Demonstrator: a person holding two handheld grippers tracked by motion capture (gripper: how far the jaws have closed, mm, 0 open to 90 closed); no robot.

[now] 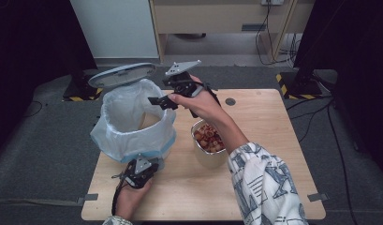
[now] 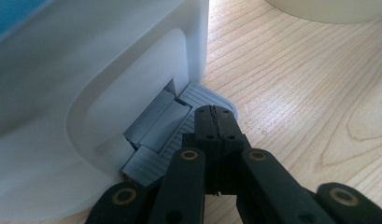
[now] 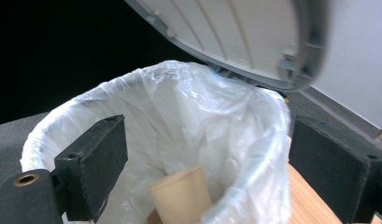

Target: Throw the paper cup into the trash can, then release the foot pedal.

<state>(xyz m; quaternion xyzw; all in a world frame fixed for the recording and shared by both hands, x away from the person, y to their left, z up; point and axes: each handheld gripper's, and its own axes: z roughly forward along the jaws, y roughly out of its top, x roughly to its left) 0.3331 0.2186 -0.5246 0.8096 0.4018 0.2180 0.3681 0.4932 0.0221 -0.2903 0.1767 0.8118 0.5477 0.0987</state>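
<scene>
A white pedal bin (image 1: 133, 124) lined with a clear plastic bag (image 3: 188, 107) stands at the near-left part of the desk (image 1: 268, 117), and everything else is best placed from it. Its grey lid (image 1: 122, 75) is tipped up at the far side of the bin. At the bin's near base, the left gripper (image 2: 215, 122) has its jaws closed flat against each other with nothing between them, their tips resting on the ribbed grey foot pedal (image 2: 198, 100); pressing there is presumably what holds the lid up.

The right gripper (image 1: 163, 101) hovers over the bin's right rim with its jaws spread wide and empty. Seen along those jaws, a tan paper cup (image 3: 181, 196) lies inside the bag, below and just ahead of them, its open mouth tilted up toward the gripper. Judging from this, the cup is already in the bin and the right hand (image 1: 198, 103) is free.

Just right of the bin sits 1 round container (image 1: 209, 145) filled with reddish and pale food pieces (image 1: 209, 137). It lies below and toward the person from the right jaws, far nearer that hand than the left, which is occupied at the pedal. If the container is emptied next, it would have to be lifted leftward over the rim while the pedal remains down.
</scene>
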